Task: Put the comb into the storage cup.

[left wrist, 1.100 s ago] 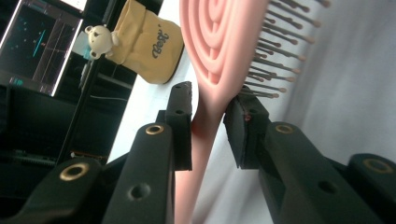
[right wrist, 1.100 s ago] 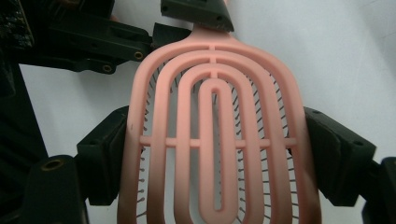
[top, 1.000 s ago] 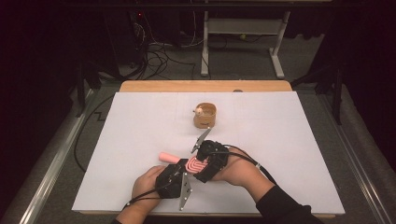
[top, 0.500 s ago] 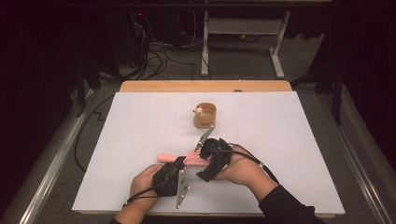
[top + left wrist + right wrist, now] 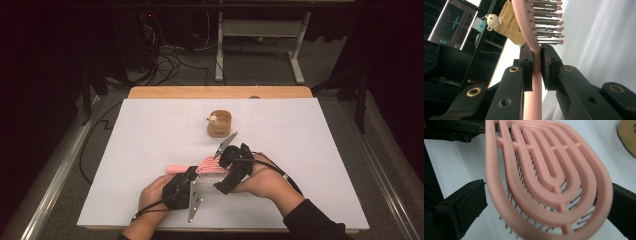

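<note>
A pink hairbrush hangs low over the white table sheet, with its handle pointing left. My left gripper is shut on the brush's neck. In the left gripper view the pink stem is pinched between both pads, and the bristles stick out to the right. My right gripper holds the head. In the right gripper view the slotted brush head spans the gap between the two jaws, and each jaw meets its rim.
A small wooden cup with a tiny bear figure on its rim stands beyond the grippers at mid-table; it is also the yellowish cup in the left gripper view. Cables and table legs lie on the floor past the far edge.
My left gripper has moved up and right to the brush handle and shut on it. The right gripper and the brush have shifted slightly to the right.
</note>
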`<state>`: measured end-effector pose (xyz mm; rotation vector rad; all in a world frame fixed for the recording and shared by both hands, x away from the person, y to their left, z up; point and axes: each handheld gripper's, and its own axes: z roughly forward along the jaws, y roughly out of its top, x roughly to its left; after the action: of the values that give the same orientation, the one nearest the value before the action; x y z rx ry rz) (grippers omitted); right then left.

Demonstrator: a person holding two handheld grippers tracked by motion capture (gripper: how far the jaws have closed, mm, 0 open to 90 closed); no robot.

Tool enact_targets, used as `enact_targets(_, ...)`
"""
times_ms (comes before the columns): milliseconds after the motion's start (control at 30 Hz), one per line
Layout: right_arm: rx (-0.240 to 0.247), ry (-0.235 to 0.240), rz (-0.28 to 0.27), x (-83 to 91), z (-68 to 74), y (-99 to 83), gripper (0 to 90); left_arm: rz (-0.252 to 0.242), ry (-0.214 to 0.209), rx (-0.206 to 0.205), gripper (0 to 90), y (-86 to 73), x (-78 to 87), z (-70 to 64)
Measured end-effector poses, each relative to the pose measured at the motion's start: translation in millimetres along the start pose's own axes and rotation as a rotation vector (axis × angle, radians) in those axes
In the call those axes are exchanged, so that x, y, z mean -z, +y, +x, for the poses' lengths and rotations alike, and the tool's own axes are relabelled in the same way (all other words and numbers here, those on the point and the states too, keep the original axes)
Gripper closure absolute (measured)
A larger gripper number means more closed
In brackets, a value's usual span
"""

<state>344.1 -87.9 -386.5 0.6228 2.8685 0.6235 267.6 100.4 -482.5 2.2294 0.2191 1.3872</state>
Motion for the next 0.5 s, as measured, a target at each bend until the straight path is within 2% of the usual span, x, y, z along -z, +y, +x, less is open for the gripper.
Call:
enact_targets(267,0.001,-0.016,-0.003,6.6,-1.9,-7.9,0.1,0.001,0.007,0.004,79.5,-0.5,-0.1,1.1)
enact_targets(500,-0.010,-0.032,0.004,13.0,-4.5,-19.1,0.1,-0.004,0.012,0.031,79.5,-1.6,0.6,4.7)
